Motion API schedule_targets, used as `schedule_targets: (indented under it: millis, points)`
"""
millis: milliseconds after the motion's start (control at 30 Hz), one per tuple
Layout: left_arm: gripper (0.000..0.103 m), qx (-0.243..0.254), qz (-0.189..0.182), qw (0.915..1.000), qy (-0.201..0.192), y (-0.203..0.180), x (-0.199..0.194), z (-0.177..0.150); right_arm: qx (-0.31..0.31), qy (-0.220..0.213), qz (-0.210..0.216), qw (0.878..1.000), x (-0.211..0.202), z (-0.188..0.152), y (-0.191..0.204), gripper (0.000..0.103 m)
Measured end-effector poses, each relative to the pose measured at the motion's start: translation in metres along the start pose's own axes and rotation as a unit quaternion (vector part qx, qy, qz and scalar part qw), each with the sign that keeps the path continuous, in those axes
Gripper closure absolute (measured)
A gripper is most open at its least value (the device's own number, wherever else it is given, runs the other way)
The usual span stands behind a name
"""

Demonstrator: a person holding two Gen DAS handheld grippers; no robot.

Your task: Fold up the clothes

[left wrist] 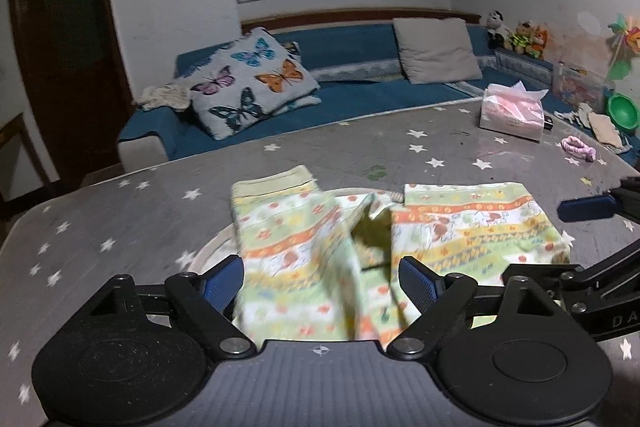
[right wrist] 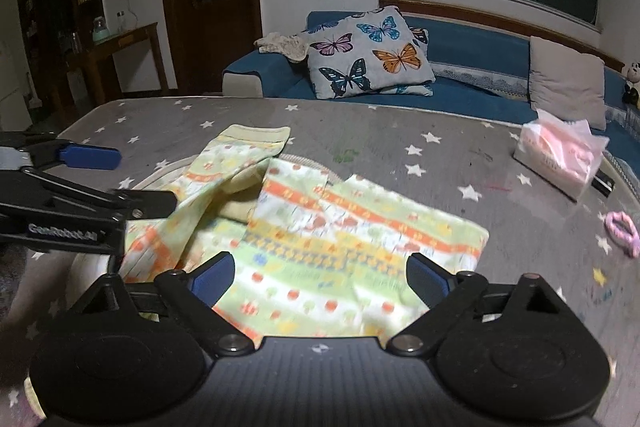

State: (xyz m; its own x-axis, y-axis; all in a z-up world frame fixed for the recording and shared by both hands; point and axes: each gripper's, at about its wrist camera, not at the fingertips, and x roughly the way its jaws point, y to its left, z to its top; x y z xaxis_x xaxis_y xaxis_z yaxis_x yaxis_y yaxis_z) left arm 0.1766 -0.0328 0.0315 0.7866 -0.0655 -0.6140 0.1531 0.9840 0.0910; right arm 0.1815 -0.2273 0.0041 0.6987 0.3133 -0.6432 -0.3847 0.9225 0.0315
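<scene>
A small pair of patterned trousers [left wrist: 304, 247], light green with orange and yellow bands, lies on the grey star-print table [left wrist: 120, 227]. One leg points away to the left, the other leg [left wrist: 476, 227] lies to the right. My left gripper [left wrist: 322, 283] is open with the cloth's near edge between its blue pads, not gripped. In the right wrist view the trousers [right wrist: 340, 247] lie partly folded; my right gripper [right wrist: 320, 279] is open over their near edge. The left gripper [right wrist: 116, 183] shows at the left there; the right gripper's finger [left wrist: 588, 207] shows at the right of the left wrist view.
A pink tissue pack [left wrist: 514, 115] and a pink hair tie [left wrist: 578, 149] lie at the table's far right. Behind the table is a blue sofa [left wrist: 360, 95] with a butterfly cushion [left wrist: 252, 83] and a grey cushion [left wrist: 436, 49]. A pale round mat edge [left wrist: 212, 247] shows under the trousers.
</scene>
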Motion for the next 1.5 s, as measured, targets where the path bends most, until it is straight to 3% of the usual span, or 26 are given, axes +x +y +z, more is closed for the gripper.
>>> schedule_targets:
  millis: [133, 200, 267, 333, 467, 667, 733, 800, 867, 900, 967, 1167, 1333, 1500]
  points:
    - [0.031, 0.007, 0.000, 0.9996, 0.026, 0.000, 0.030, 0.006, -0.014, 0.003, 0.002, 1.000, 0.016, 0.017, -0.003, 0.014]
    - [0.045, 0.008, 0.002, 0.9991, 0.042, 0.003, 0.045, 0.005, -0.023, 0.004, 0.004, 1.000, 0.026, 0.026, -0.002, 0.016]
    - [0.073, 0.004, 0.004, 0.9983, 0.058, 0.010, 0.057, 0.003, -0.032, 0.009, 0.008, 0.999, 0.038, 0.033, 0.001, 0.017]
    - [0.085, -0.007, 0.003, 0.9975, 0.070, 0.019, 0.064, -0.001, -0.040, 0.015, 0.014, 0.999, 0.053, 0.038, 0.006, 0.019]
    - [0.087, -0.012, -0.003, 0.9974, 0.072, 0.029, 0.065, -0.005, -0.056, 0.029, 0.026, 0.998, 0.082, 0.048, 0.014, 0.023]
    - [0.071, 0.001, -0.005, 0.9980, 0.063, 0.025, 0.070, 0.001, -0.070, 0.052, 0.032, 0.996, 0.122, 0.051, 0.024, 0.041]
    - [0.071, 0.006, -0.004, 0.9978, 0.066, 0.023, 0.078, 0.004, -0.064, 0.060, 0.033, 0.996, 0.130, 0.050, 0.022, 0.062]
    - [0.073, 0.010, -0.004, 0.9975, 0.070, 0.021, 0.085, 0.006, -0.048, 0.064, 0.033, 0.996, 0.133, 0.049, 0.016, 0.077]
    - [0.094, 0.006, -0.004, 0.9976, 0.069, 0.023, 0.089, 0.007, -0.033, 0.053, 0.027, 0.998, 0.124, 0.048, 0.008, 0.089]
    - [0.095, -0.002, -0.004, 0.9977, 0.067, 0.026, 0.089, 0.007, -0.025, 0.048, 0.025, 0.998, 0.120, 0.048, 0.004, 0.095]
    - [0.100, -0.023, 0.002, 0.9980, 0.058, 0.035, 0.083, 0.006, -0.012, 0.034, 0.018, 0.999, 0.106, 0.047, -0.005, 0.096]
    - [0.101, -0.086, 0.039, 0.9953, 0.022, 0.070, 0.044, -0.001, 0.030, -0.007, -0.013, 0.999, 0.054, 0.039, -0.040, 0.098]
    - [0.101, -0.142, 0.077, 0.9869, 0.000, 0.108, -0.002, -0.023, 0.075, -0.032, -0.041, 0.996, 0.005, 0.017, -0.072, 0.099]
    - [0.101, -0.187, 0.097, 0.9776, 0.005, 0.126, -0.043, -0.062, 0.118, -0.050, -0.069, 0.989, -0.042, -0.011, -0.102, 0.099]
